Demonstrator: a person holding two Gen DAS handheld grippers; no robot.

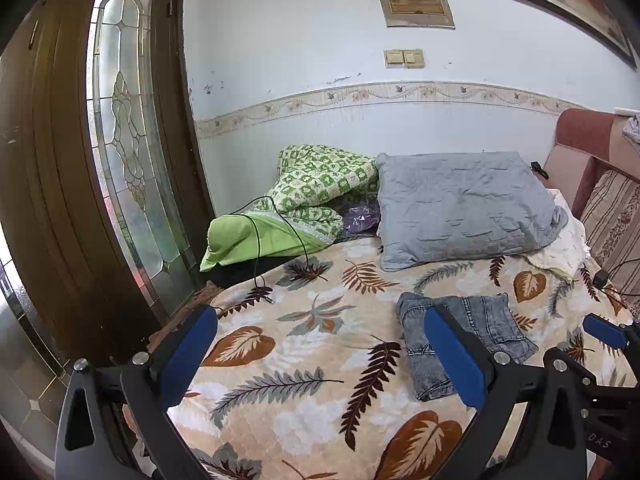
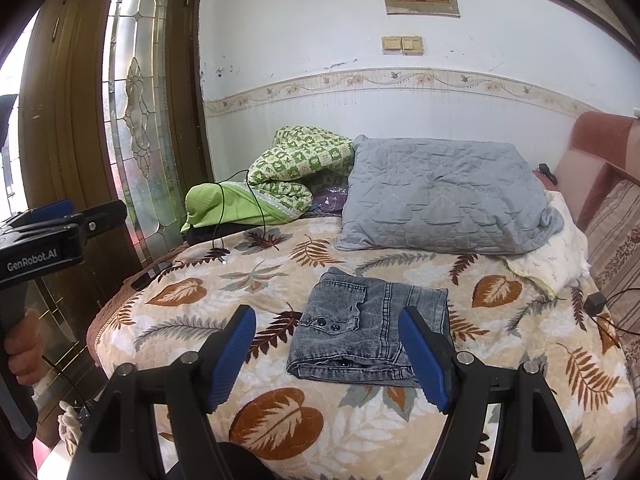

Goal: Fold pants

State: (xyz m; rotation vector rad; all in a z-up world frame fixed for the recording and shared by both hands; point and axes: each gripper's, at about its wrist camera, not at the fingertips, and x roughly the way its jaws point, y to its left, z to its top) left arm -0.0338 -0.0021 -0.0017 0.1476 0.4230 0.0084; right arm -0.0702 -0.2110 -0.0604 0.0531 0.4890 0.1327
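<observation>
- Left wrist view: the left gripper (image 1: 320, 356) hovers over the bed (image 1: 320, 360), its jaws spread wide with nothing between them but the leaf-patterned bedspread.
- The pants (image 1: 492, 320), grey-blue denim already folded into a compact rectangle, lie flat on the bedspread to the right of this gripper; its right blue pad partly hides their near left corner.
- The tip of the right gripper (image 1: 604, 332) shows at the right edge, near the pants and apart from them.
- At the far side of the bed a grey pillow (image 1: 464, 204) leans by the wall, with a green checked quilt (image 1: 316, 188) bunched to its left and a black cable (image 1: 260, 248) trailing over it onto the bedspread.
- A brown door with a leaded glass panel (image 1: 128, 140) stands at the left.
- Right wrist view: the right gripper (image 2: 332, 356) has its jaws wide apart and holds nothing; the folded pants (image 2: 368, 332) lie on the bed just beyond and between the two blue pads, the right pad overlapping their near right corner in the picture; whether it touches the cloth I cannot tell.
- The snap buttons and a pocket of the pants face up.
- At the left edge the left gripper (image 2: 60, 216) appears from the side, and a person's hand (image 2: 24, 348) grasps its handle.
- The grey pillow (image 2: 436, 196) sits beyond the pants, well apart from them.
</observation>
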